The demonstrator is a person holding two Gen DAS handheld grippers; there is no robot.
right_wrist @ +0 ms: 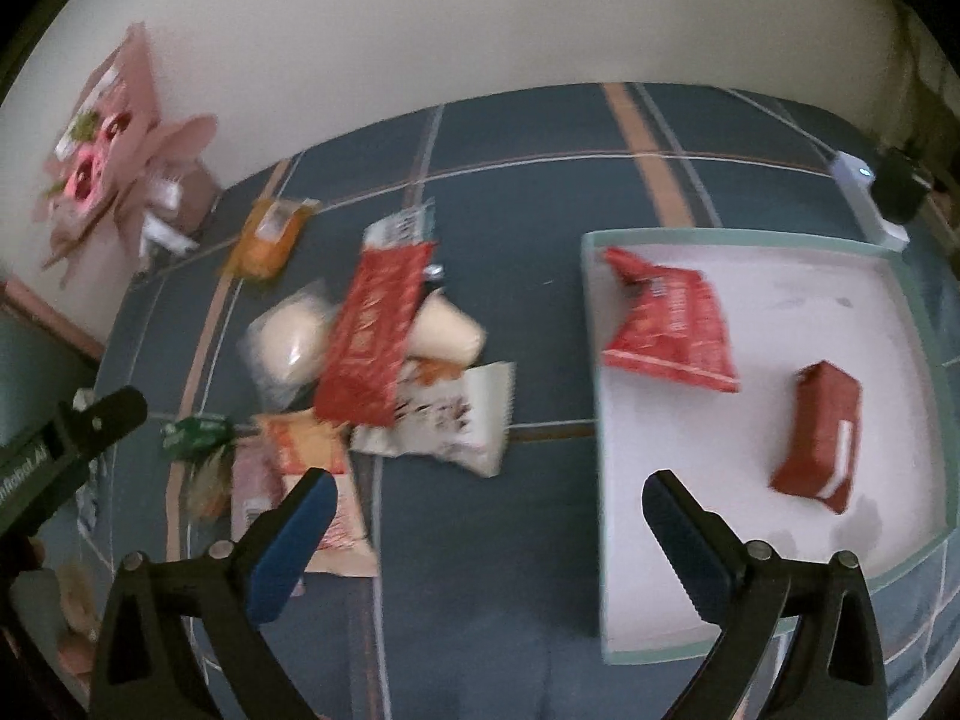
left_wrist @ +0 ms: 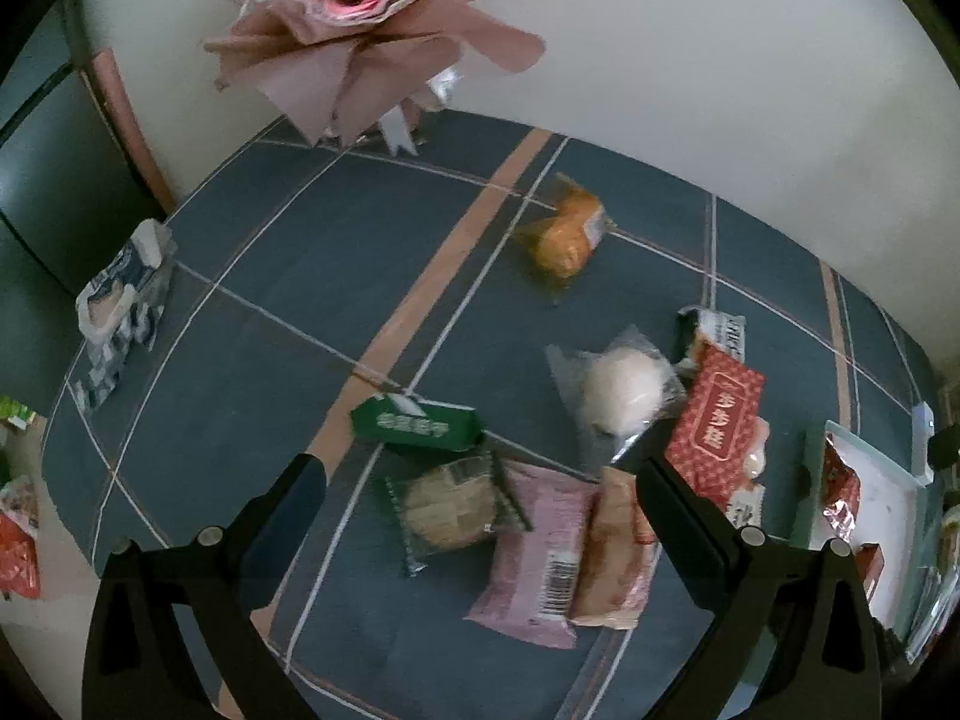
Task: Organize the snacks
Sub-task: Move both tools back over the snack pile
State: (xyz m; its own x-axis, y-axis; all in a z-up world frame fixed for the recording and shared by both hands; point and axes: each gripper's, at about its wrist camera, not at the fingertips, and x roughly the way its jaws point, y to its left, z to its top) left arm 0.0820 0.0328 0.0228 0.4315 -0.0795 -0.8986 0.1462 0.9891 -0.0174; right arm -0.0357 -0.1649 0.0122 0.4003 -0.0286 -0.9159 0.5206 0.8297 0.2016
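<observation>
A pale wall (right_wrist: 480,18) backs a desk (left_wrist: 288,276) under a blue plaid cloth with tan stripes, and a pink bouquet (left_wrist: 360,12) leans in the far corner. Both grippers hang above the desk with nothing between their fingers: the left gripper (left_wrist: 480,492) is spread wide over the loose pile, and the right gripper (right_wrist: 489,507) is equally spread, near the tray's left wall. The tray (right_wrist: 750,235), white inside with a teal rim, lies on the right of the desk and holds a crumpled red bag (right_wrist: 666,324) at its far left and a red box (right_wrist: 819,435) nearer the right side, well apart from each other. The rest of the snacks lie left of the tray: a long red pack (left_wrist: 714,420) over other wrappers, a clear bag with a white bun (left_wrist: 618,390), a green pack (left_wrist: 417,423), a round biscuit pack (left_wrist: 450,504) touching a pink pack (left_wrist: 540,552), and an orange pack (left_wrist: 567,237) alone farther back. A blue-white bag (left_wrist: 120,300) stands at the desk's left edge.
</observation>
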